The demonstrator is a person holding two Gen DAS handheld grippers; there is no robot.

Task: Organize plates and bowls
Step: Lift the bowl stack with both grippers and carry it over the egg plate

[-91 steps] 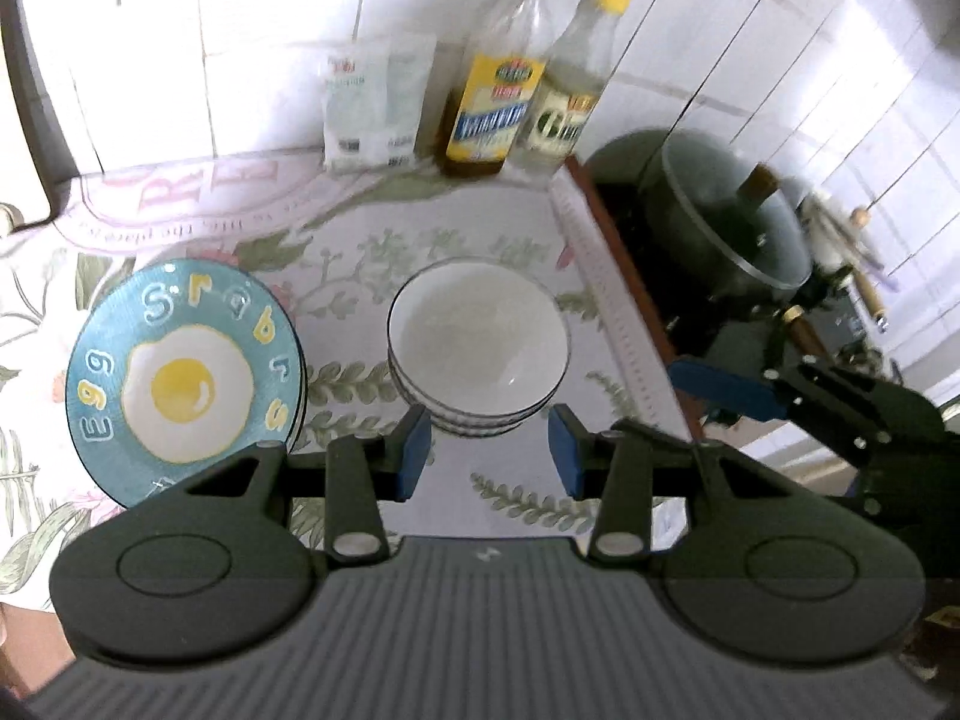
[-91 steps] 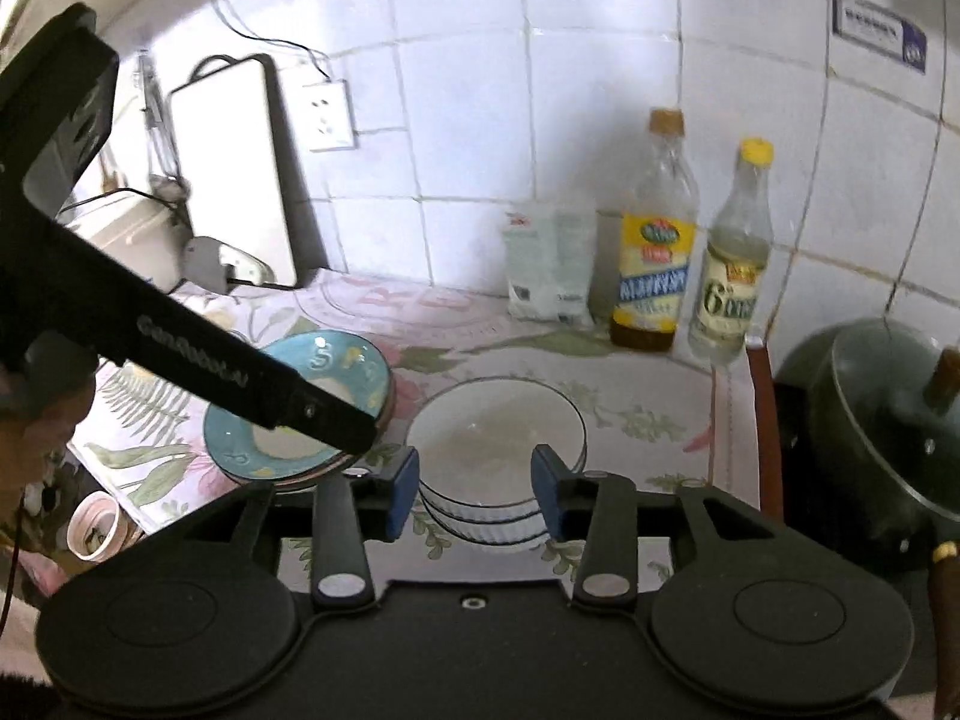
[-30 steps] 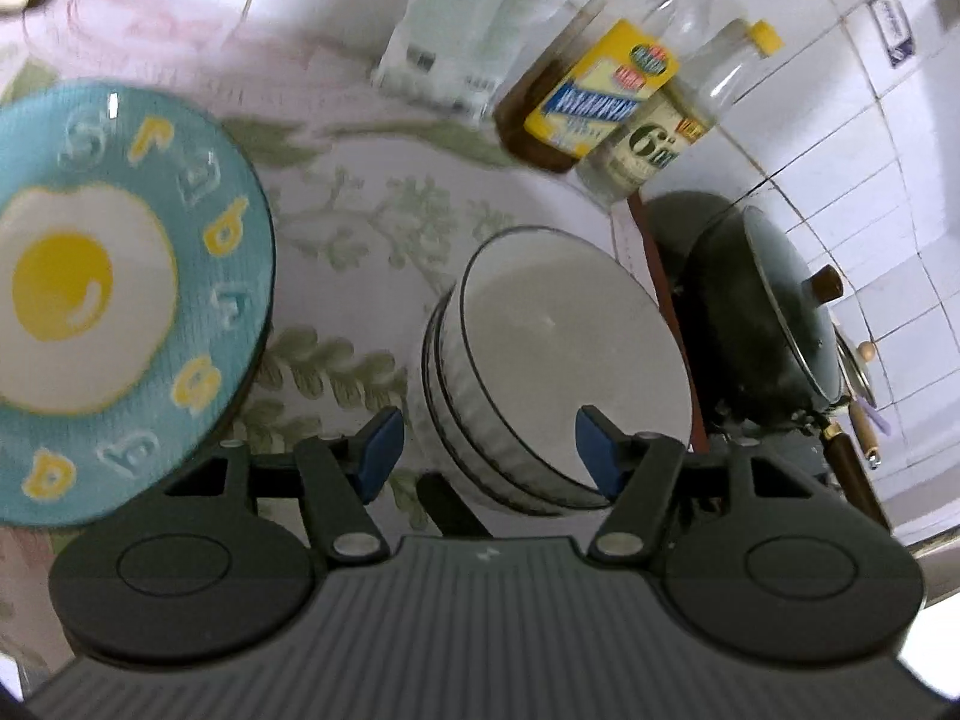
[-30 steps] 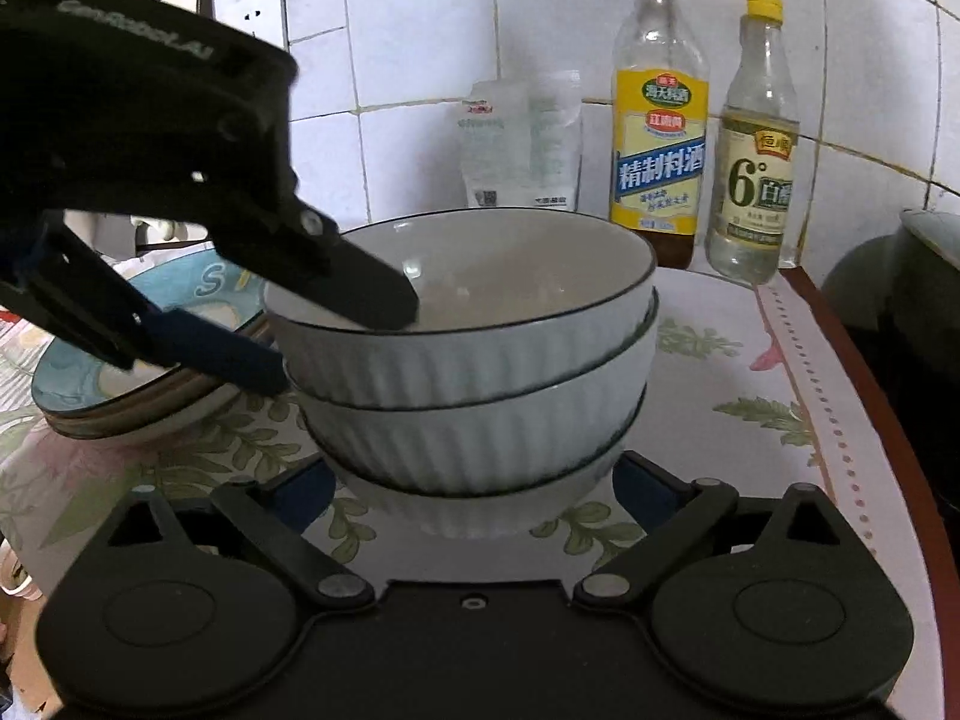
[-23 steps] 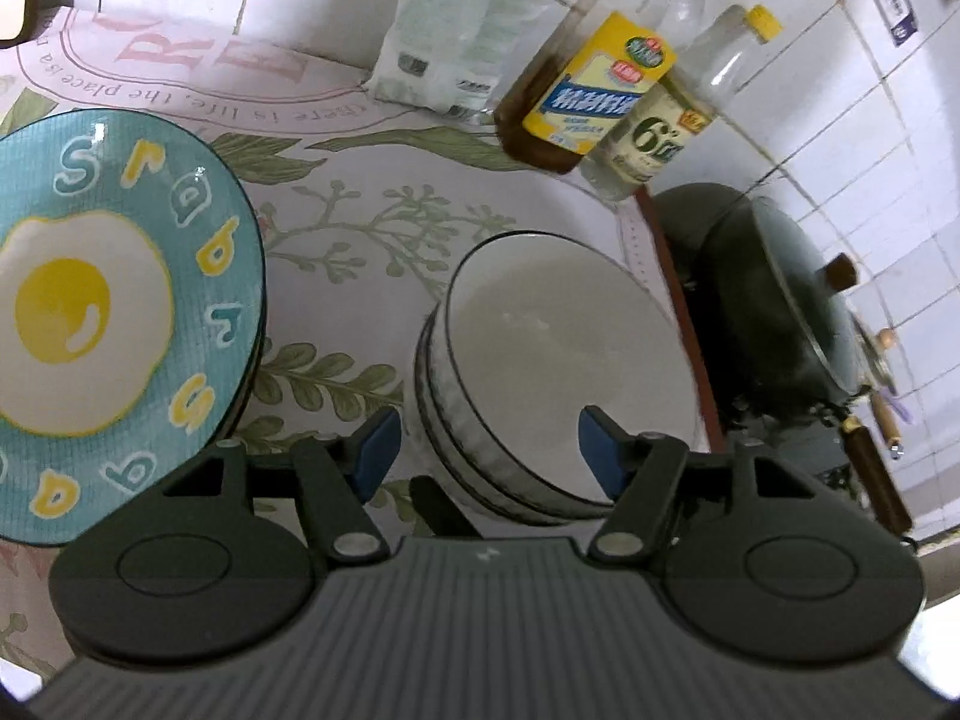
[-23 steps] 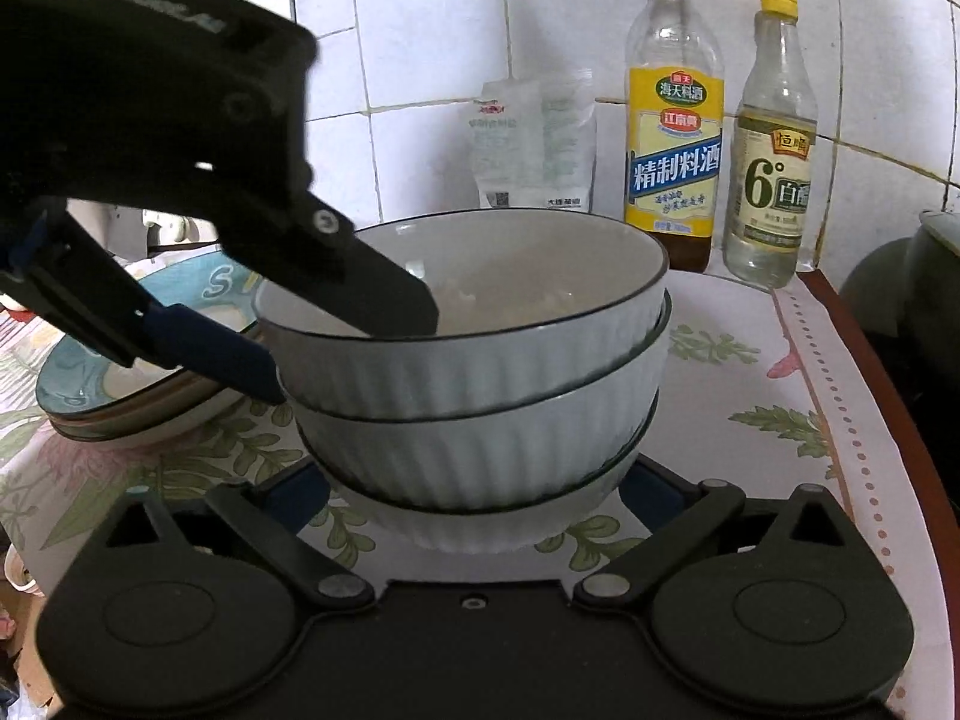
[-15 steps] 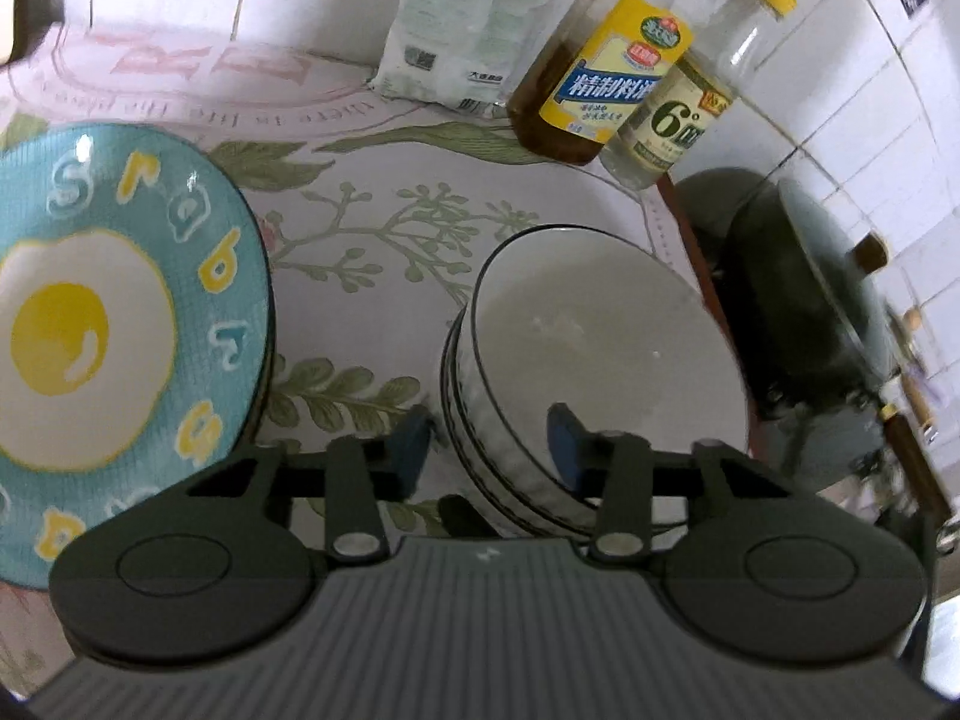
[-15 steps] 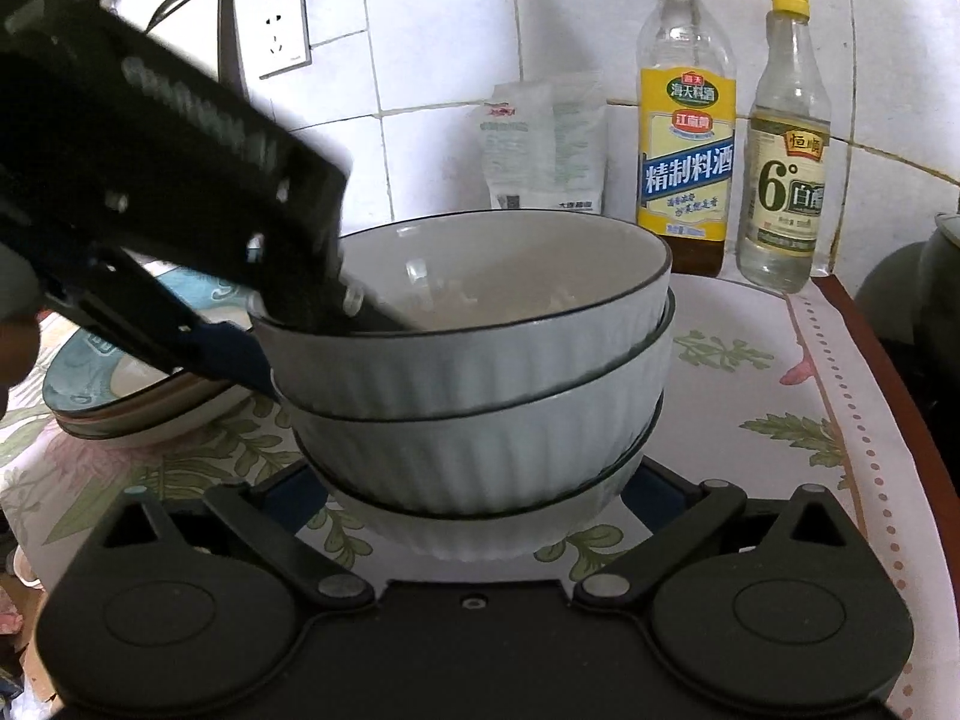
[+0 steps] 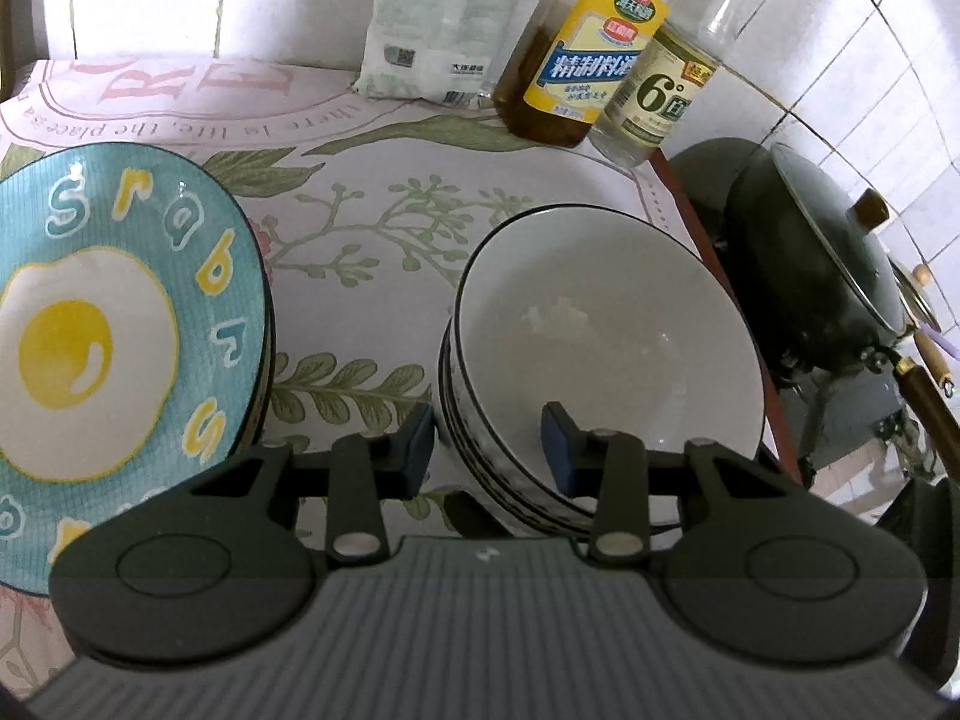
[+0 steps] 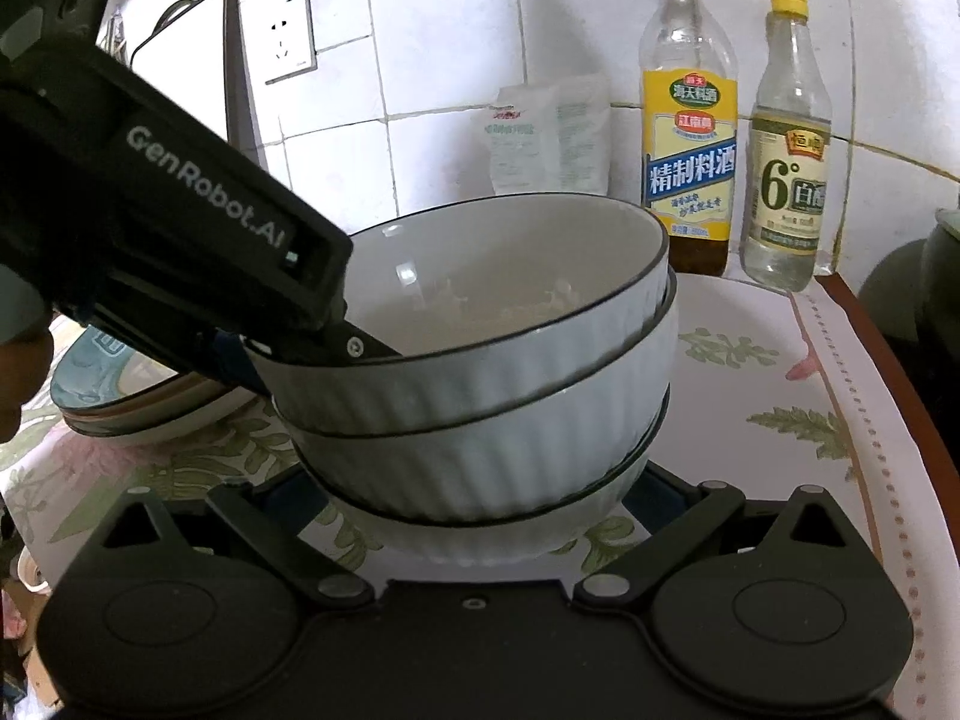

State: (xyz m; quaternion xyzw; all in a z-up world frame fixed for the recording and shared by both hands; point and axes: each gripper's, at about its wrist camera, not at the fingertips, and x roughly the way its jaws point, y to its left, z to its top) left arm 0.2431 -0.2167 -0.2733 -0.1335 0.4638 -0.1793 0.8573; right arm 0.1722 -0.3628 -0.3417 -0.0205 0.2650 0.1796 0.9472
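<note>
Three white ribbed bowls with dark rims are nested on the floral cloth. My left gripper (image 9: 487,441) straddles the near rim of the top bowl (image 9: 600,324), one pad inside and one outside. In the right wrist view the left gripper (image 10: 300,354) pinches that rim, and the top bowl (image 10: 510,300) sits tilted, raised out of the stack on its left side. My right gripper (image 10: 468,492) is spread wide around the bottom bowl (image 10: 480,528), and the bowl wall hides its pads. A stack of plates, topped by a blue egg plate (image 9: 108,324), stands to the left.
A yellow-label bottle (image 9: 588,60), a clear bottle (image 9: 672,78) and a white bag (image 9: 432,18) stand along the tiled wall. A lidded dark pan (image 9: 810,276) sits past the counter's brown right edge (image 9: 720,276). A hand (image 10: 18,372) shows at the left.
The left gripper's jaws narrowed onto the top bowl's rim and rolled a little. The top bowl tipped up on its left side. The right gripper stayed put.
</note>
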